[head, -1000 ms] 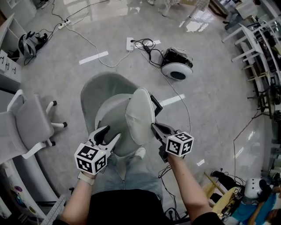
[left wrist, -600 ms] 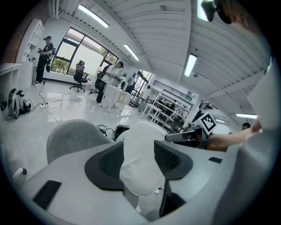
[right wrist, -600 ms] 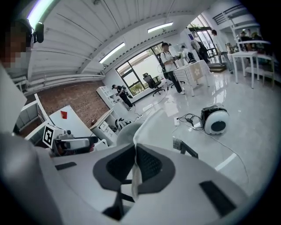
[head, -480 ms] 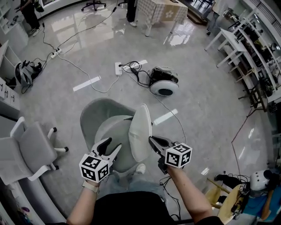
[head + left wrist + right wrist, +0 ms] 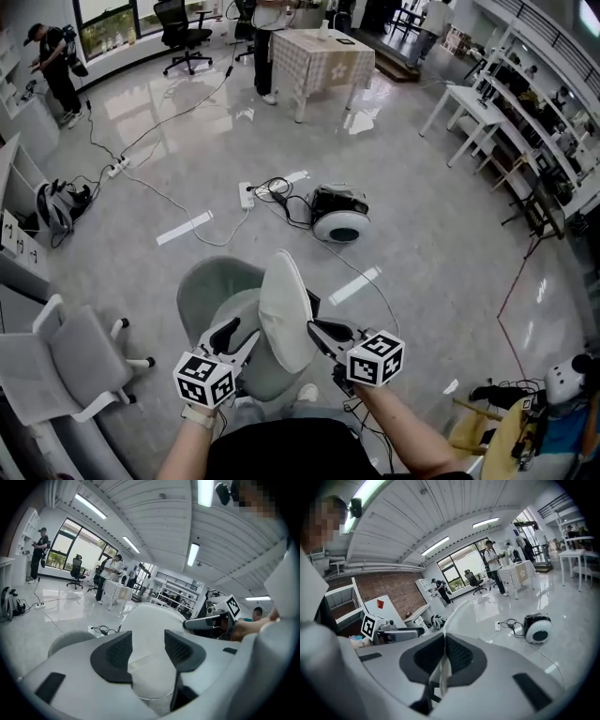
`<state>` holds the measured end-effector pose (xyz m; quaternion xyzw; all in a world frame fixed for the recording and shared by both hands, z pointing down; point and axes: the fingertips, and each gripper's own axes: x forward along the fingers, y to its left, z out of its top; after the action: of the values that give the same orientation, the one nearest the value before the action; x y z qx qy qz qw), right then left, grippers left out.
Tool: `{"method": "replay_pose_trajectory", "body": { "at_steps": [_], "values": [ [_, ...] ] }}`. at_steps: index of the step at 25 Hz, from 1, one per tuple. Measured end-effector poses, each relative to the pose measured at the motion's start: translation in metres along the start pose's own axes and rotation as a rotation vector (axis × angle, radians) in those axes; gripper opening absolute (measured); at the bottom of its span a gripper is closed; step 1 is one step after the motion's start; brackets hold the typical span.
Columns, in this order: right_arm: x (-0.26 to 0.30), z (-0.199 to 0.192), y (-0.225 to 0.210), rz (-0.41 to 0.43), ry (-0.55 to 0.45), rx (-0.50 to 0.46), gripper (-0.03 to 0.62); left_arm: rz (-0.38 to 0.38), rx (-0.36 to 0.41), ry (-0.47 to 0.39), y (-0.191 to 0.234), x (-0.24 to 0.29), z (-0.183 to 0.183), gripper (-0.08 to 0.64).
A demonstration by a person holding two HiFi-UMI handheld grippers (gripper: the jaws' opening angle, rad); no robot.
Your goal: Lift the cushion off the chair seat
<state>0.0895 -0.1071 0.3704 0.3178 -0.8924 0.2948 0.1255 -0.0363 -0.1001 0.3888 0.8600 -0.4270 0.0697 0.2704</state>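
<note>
Right gripper view, centre: right gripper (image 5: 444, 645) pinched shut on the cushion's (image 5: 458, 610) thin edge. Left gripper (image 5: 147, 649) wide apart, holding nothing, cushion face just beyond. Mid-frame in head view, cushion upright over the chair (image 5: 202, 291). Best to grip firmly, support the left side, and raise evenly clear of the seat.

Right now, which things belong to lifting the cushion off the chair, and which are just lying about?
Job in hand:
- cushion, raised on edge
- grey chair
- right gripper, shut on the cushion's edge
- left gripper, jaws apart

Lying about:
- wheeled device on the floor
- power strip with cables
- office chair at left
- table with a cloth
</note>
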Motion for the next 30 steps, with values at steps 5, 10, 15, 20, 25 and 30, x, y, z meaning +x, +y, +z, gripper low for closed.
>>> {"method": "replay_pose_trajectory", "body": {
  "at_steps": [5, 10, 15, 20, 25, 30],
  "values": [
    [-0.008, 0.018, 0.007, 0.022, -0.039, -0.015, 0.02, -0.006, 0.027, -0.033, -0.006, -0.001, 0.018, 0.215],
    [-0.015, 0.034, 0.01, 0.034, -0.081, -0.044, 0.02, -0.027, 0.07, -0.093, -0.021, -0.008, 0.049, 0.215],
    [-0.024, 0.052, 0.015, 0.049, -0.148, -0.086, 0.02, -0.039, 0.124, -0.156, -0.038, -0.017, 0.079, 0.215],
    [-0.03, 0.066, 0.023, 0.063, -0.22, -0.14, 0.02, -0.065, 0.176, -0.21, -0.053, -0.022, 0.098, 0.215],
    [-0.036, 0.078, 0.031, 0.076, -0.269, -0.179, 0.021, -0.06, 0.191, -0.24, -0.058, -0.024, 0.111, 0.213],
    [-0.041, 0.085, 0.033, 0.083, -0.301, -0.193, 0.021, -0.053, 0.202, -0.264, -0.064, -0.024, 0.117, 0.212]
  ]
}}
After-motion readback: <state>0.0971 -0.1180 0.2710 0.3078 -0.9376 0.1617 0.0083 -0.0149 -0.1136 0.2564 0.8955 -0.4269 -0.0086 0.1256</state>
